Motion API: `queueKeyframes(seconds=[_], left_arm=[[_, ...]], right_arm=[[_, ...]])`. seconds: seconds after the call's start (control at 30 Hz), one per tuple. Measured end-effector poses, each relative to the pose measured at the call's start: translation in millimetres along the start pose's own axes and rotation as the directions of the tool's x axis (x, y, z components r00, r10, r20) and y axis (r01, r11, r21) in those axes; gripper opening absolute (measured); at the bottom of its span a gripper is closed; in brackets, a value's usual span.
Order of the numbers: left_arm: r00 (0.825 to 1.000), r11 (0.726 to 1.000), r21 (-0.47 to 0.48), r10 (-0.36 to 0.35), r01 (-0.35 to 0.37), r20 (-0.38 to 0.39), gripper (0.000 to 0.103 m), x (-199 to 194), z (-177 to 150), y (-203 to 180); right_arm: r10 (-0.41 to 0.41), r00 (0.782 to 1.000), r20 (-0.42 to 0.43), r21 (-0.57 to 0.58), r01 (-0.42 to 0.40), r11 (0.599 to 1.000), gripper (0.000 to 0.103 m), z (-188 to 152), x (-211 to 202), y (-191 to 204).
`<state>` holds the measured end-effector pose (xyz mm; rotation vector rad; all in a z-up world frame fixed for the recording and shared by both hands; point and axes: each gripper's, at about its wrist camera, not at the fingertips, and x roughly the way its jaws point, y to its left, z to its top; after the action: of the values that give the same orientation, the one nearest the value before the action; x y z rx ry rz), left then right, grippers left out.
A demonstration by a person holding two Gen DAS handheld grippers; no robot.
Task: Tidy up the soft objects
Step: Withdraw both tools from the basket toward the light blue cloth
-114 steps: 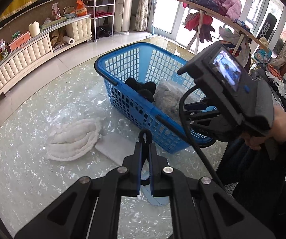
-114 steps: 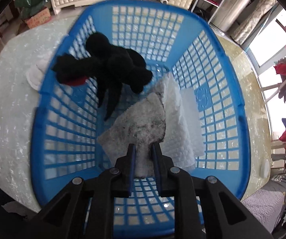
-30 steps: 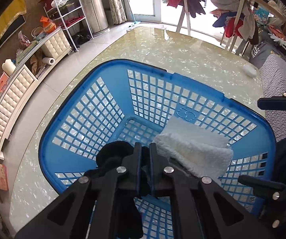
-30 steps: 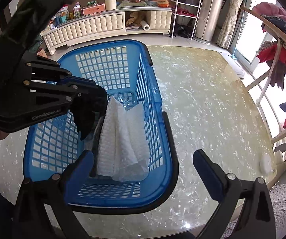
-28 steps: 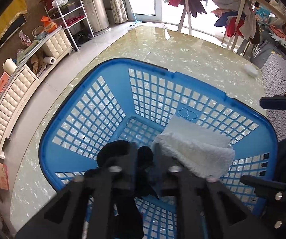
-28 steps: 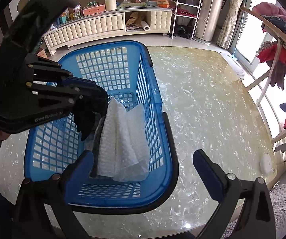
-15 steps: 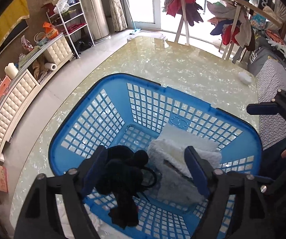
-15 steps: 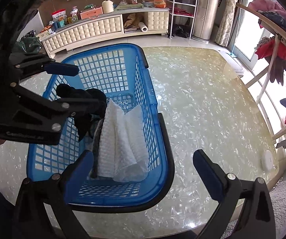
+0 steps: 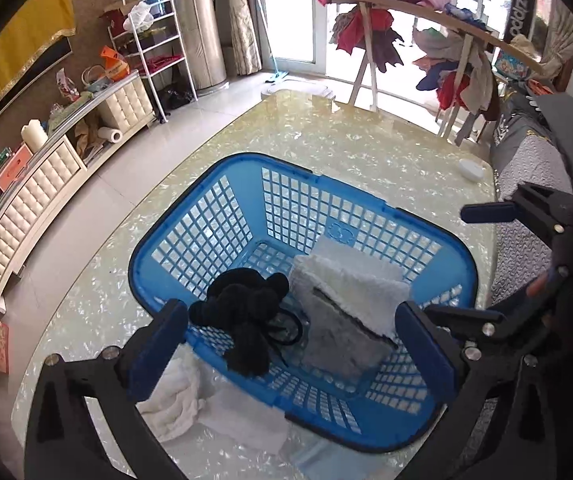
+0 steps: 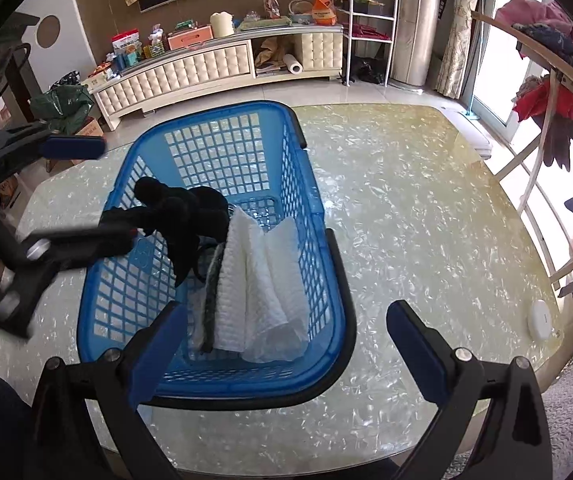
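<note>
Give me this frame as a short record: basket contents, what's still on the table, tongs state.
basket: blue, on table
in basket: black plush, white towel, grey cloth
outside basket: white cloth, on the table against the near wall
left tongs: opening, nothing between jaws, above basket
right tongs: open, empty, over the basket's near rim

Blue lattice basket (image 9: 214, 236), black plush (image 9: 242, 312), white waffle-textured towel (image 10: 262, 276)
</note>
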<state>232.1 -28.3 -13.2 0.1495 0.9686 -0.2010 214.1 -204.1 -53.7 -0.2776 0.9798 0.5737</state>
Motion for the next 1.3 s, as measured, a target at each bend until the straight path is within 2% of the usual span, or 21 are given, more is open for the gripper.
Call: queueKeyframes(seconds=[0.3,0.5,0.63,0.73,0.83,1.07,1.3], left_arm=[[1.000,1.000,0.010,-0.002,0.002,0.026,0.103,-31,-34,4],[0.995,0.998,0.004,-0.069,0.068,0.076,0.103,-55,-63,16],[0.994,0.996,0.006,-0.091,0.091,0.061,0.103,-59,-84,23],[0.992,0.994,-0.012,-0.111,0.112,0.050,0.103,-61,-98,28],[0.985,0.984,-0.049,-0.168,0.169,0.032,0.103,-65,-115,33],[0.993,0.987,-0.111,-0.116,0.117,0.014,0.103,-71,-148,49],[0.995,0.988,-0.122,-0.097,0.099,0.018,0.103,-85,-175,53]], right_arm=[[0.011,0.998,0.061,-0.057,-0.008,0.998,0.100,2,-15,22],[0.037,0.997,0.074,-0.096,-0.030,0.995,0.100,0,-24,43],[0.075,0.996,0.050,-0.080,-0.071,0.994,0.100,-5,-25,56],[0.065,0.997,0.035,-0.092,-0.062,0.994,0.100,-8,-24,68],[0.048,0.998,0.027,-0.116,-0.045,0.992,0.100,-9,-25,83],[0.075,0.997,0.023,-0.133,-0.071,0.989,0.100,-10,-31,110],[0.099,0.995,-0.023,-0.163,-0.101,0.981,0.100,-19,-19,137]])
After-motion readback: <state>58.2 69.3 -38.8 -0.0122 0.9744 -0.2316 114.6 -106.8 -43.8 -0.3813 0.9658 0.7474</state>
